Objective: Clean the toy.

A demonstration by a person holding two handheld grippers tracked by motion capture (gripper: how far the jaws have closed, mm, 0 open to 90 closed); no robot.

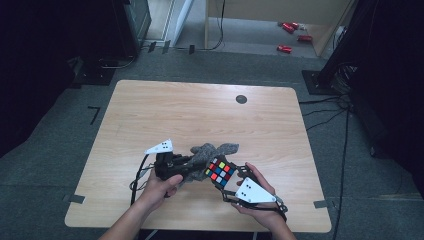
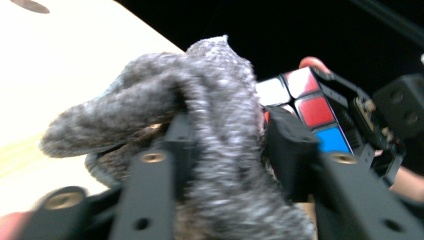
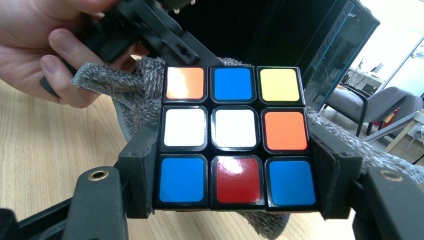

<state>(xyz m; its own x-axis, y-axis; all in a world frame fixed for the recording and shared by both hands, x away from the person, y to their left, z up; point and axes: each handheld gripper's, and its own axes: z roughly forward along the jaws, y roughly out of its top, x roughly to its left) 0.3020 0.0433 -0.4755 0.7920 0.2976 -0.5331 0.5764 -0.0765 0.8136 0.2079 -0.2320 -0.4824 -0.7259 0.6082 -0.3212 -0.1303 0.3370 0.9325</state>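
Low centre of the high view: right gripper (image 1: 231, 176) clamps the puzzle cube (image 1: 220, 171); left gripper (image 1: 192, 165), just left of it, pinches the grey cloth (image 1: 212, 152) against the cube's near side.

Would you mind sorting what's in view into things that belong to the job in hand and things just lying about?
In the job: puzzle cube, clamped in the right gripper; grey cloth, between the left gripper's jaws.

Lying about: red items on the floor; black disc in the table.
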